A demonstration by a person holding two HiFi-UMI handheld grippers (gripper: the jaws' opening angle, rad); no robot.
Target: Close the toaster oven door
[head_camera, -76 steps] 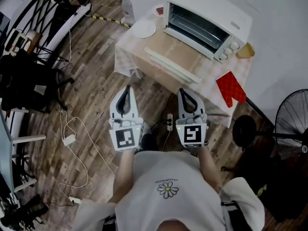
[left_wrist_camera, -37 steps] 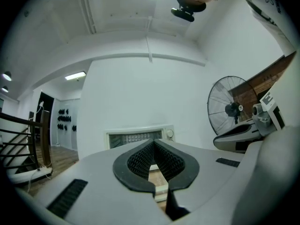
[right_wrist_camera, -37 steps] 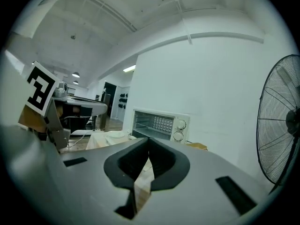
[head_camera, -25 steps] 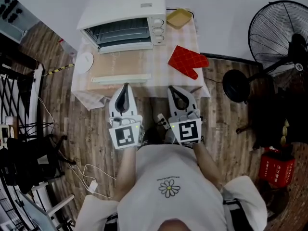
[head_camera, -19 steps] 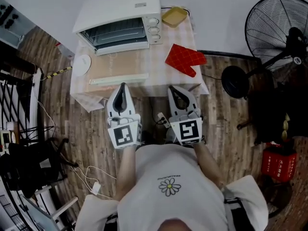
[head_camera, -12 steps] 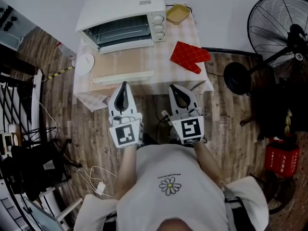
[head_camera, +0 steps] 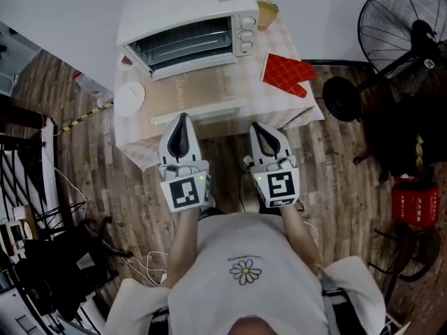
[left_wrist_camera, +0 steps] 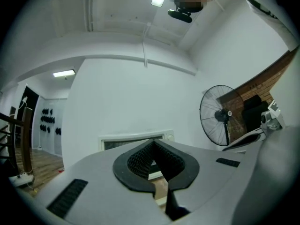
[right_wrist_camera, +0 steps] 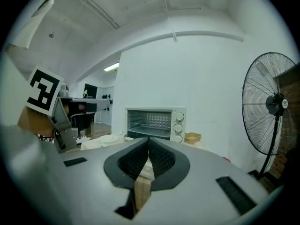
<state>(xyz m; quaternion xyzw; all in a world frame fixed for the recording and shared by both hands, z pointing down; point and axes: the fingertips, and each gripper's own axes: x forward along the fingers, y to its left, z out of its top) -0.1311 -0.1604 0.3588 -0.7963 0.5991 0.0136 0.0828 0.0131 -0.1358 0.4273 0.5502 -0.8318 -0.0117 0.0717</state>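
A white toaster oven stands at the back of a small table with a checked cloth. Its glass door is folded down flat towards me, with the pale handle along the near edge. My left gripper is shut and empty, its tip just short of the handle. My right gripper is shut and empty too, by the table's front edge. The right gripper view shows the oven ahead beyond the shut right gripper. In the left gripper view the shut left gripper partly hides the oven.
A red oven mitt lies right of the door. A white plate sits on the table's left edge and a small yellow dish beside the oven. A standing fan is at the right. Cables and a chair lie at the left.
The view has shifted, so the table and oven now sit a little more to the right and turned. Both grippers stay side by side and shut, now slightly closer to the door handle.
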